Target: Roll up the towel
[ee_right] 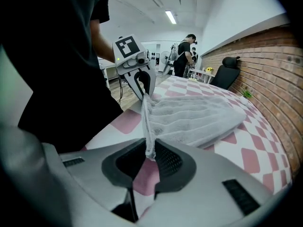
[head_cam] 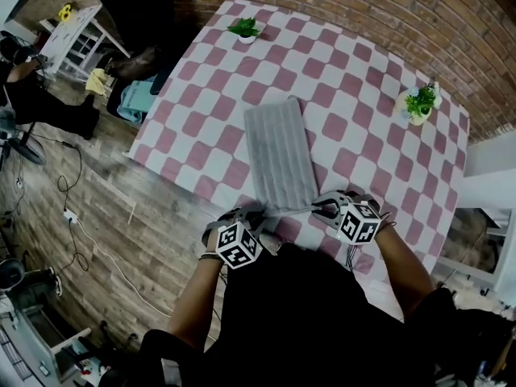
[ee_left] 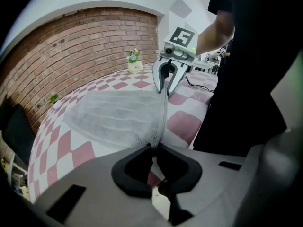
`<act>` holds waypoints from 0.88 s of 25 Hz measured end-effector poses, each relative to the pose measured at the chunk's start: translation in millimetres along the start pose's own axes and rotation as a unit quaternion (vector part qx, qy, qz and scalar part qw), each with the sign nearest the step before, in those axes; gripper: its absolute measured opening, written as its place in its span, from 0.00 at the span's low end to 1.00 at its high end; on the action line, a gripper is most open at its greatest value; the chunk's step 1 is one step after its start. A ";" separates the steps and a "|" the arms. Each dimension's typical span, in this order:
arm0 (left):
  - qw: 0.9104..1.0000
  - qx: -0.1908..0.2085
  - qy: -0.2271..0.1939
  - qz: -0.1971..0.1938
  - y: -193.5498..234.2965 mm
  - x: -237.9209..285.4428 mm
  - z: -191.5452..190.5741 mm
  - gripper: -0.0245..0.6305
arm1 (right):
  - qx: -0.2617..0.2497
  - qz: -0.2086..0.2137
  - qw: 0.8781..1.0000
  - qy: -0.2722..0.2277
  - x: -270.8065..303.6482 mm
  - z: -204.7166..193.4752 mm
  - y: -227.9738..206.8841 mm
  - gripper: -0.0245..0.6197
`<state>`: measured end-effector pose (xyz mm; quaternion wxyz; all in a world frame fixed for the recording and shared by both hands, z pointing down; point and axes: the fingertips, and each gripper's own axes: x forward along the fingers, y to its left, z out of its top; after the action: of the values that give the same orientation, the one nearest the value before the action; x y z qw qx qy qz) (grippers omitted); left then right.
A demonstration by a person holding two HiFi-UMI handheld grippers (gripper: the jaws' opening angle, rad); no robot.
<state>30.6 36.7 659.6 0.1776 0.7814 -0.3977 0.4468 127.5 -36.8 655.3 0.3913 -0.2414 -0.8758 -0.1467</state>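
Note:
A grey ribbed towel (head_cam: 278,151) lies lengthwise on the pink-and-white checked table (head_cam: 355,87). Its near edge is lifted off the cloth and stretched between both grippers. My left gripper (head_cam: 256,216) is shut on the towel's near left corner, and my right gripper (head_cam: 322,208) is shut on the near right corner. In the left gripper view the towel (ee_left: 118,112) runs from my jaws (ee_left: 155,148) across to the other gripper (ee_left: 168,79). The right gripper view shows the towel (ee_right: 199,115) pinched between its jaws (ee_right: 150,150), with the left gripper (ee_right: 142,84) opposite.
A small potted plant (head_cam: 244,29) stands at the table's far left corner, another (head_cam: 419,101) at the far right edge. A brick wall (head_cam: 363,6) runs behind the table. A black chair (head_cam: 137,6) and a person (head_cam: 32,95) are off to the left.

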 end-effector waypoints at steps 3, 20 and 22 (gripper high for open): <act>1.000 -0.005 0.002 -0.006 -12.8 -2.9 -1.9 0.08 | 0.001 0.011 1.000 -0.001 -3.2 1.0 13.7 0.13; 0.996 0.010 -0.020 0.083 66.6 -27.4 27.5 0.09 | -0.034 -0.094 0.993 -0.054 -30.3 36.5 -74.9 0.13; 0.996 0.014 -0.015 0.081 76.2 -24.1 25.1 0.09 | -0.035 -0.102 0.993 -0.052 -24.9 36.0 -82.5 0.13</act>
<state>-21.7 -15.3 620.0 0.1237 0.7554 -0.4561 0.4540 75.4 -97.7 607.3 0.3192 -0.1716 -0.9095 -0.2039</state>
